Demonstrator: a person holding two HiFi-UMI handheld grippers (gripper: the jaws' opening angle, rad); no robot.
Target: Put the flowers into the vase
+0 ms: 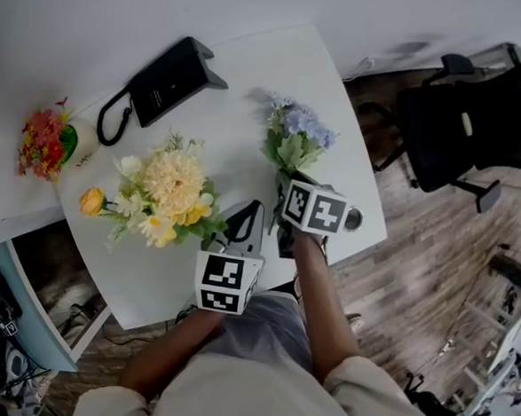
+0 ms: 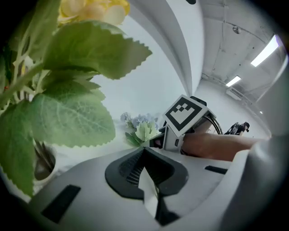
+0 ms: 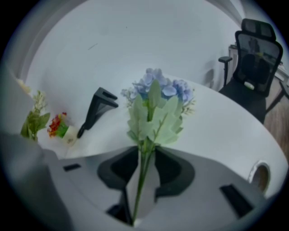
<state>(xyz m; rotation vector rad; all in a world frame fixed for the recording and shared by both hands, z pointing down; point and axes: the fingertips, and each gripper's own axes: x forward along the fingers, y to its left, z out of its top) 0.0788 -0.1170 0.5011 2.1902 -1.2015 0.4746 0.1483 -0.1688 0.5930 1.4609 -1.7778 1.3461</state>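
Note:
A bunch of blue flowers (image 1: 298,136) with pale green leaves lies on the white table (image 1: 253,60), stems toward me. My right gripper (image 1: 287,203) is open around those stems; in the right gripper view the thin green stem (image 3: 143,176) runs between the jaws and the blue blooms (image 3: 159,88) rise beyond them. A yellow and cream bouquet (image 1: 162,196) stands at the left. Its big leaves (image 2: 67,122) fill the left gripper view, and its stems go into a vase mouth (image 2: 43,164). My left gripper (image 1: 244,233) is beside this bouquet, shut on nothing (image 2: 145,173).
A black desk phone (image 1: 167,79) with a coiled cord lies at the back of the table. A small pot of red flowers (image 1: 43,143) stands at the far left edge. A black office chair (image 1: 479,129) is on the wooden floor to the right.

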